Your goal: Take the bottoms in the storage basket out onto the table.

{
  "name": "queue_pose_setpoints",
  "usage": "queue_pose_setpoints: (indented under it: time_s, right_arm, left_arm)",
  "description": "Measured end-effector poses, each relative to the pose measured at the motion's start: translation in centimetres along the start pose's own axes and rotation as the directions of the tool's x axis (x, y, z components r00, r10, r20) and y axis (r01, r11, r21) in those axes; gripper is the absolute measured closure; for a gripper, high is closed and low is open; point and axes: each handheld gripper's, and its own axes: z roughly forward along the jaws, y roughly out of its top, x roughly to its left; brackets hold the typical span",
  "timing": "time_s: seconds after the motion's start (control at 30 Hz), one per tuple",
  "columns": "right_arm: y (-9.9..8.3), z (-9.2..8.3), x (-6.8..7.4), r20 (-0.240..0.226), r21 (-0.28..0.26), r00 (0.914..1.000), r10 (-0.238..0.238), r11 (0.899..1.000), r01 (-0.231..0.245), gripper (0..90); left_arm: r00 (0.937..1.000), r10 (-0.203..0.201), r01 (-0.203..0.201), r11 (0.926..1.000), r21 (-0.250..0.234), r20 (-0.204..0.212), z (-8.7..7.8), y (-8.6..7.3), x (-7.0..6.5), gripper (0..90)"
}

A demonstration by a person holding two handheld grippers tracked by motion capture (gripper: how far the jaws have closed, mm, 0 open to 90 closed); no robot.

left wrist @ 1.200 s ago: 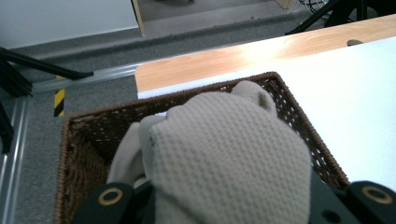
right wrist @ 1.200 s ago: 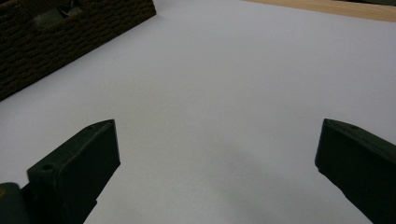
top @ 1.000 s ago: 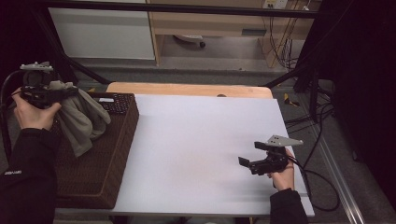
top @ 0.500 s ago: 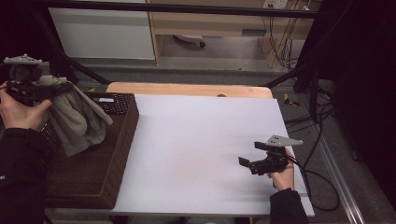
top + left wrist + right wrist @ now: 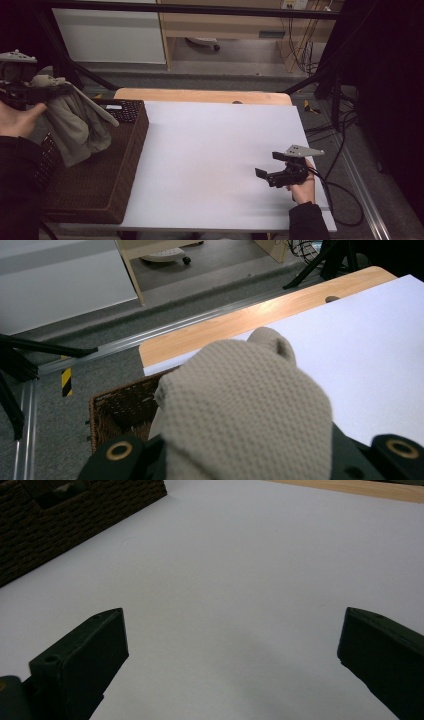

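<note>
White sheeting is covering most of the counter, with a strip of pale wood showing along its far edge and grey floor beyond. At the counter's left end a dark woven basket is sitting. The left tool is hanging above the basket's far left corner, its jaws clamping a beige cloth; the cloth is dangling clear of the counter, its lower folds drooping toward the basket's opening. In the left gripper view the cloth is bulging up between the two black jaws, its knobbly weave hiding the gap, with the basket rim below it. The right tool is sitting low over the white sheet near the counter's right edge, its jaws standing wide apart with nothing between them.
</note>
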Motion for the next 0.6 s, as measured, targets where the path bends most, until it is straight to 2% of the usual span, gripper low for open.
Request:
queue_pose_setpoints:
  time_s: [0.6]
  right_arm:
    - [0.0,0.0,0.0,0.0,0.0,1.0,0.0,1.0,0.0,0.4]
  left_arm:
    - [0.9981,0.062,-0.062,0.9975,-0.033,0.003,-2.3,2.0,-1.9,80.1]
